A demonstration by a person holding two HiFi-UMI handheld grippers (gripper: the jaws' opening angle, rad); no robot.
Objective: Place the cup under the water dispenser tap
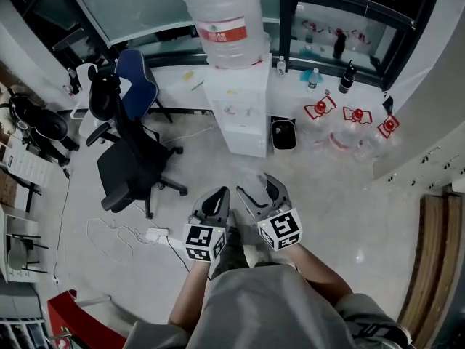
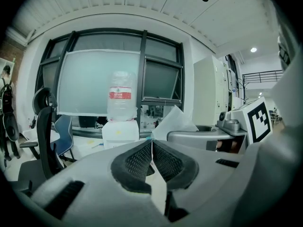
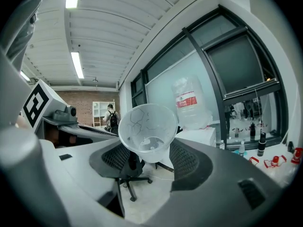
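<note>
Water dispenser: the white water dispenser [image 1: 236, 118], topped by its large clear bottle [image 1: 221, 17], stands well ahead of both your hand-held grippers and almost in line with them. Its taps are too small to make out from here.
Floor: the pale floor [image 1: 320, 195] between your hand-held grippers and the dispenser front is bare, so I judge the straight way in to be free.
Chairs: the black office chair [image 1: 134, 162] sits ahead and to the left of your left hand-held gripper [image 2: 152, 143], with the blue chair [image 1: 138, 82] beyond it. Both are off your line.
Bin and bottles: a black bin [image 1: 283, 134] stands just beside the dispenser, ahead-right of your right hand-held gripper [image 3: 150, 159]. Red-capped clear bottles [image 1: 349, 118] lie further right, so drifting that way could clip them.
Power strip: a white power strip [image 1: 156, 233] with loose cable lies near the left hand-held gripper, on its left; a trip risk.
Right hand-held gripper: its jaws stand wide, pressed on the tapered lower body of the clear plastic cup [image 3: 147, 126].
Left hand-held gripper: its jaws are closed together with nothing between them. It rides just beside the right one, free to help.
Cup: it sits in your right hand-held gripper, mouth tipped back towards you. The low grip leaves the rim free, and it likely needs righting before it goes under the tap.
</note>
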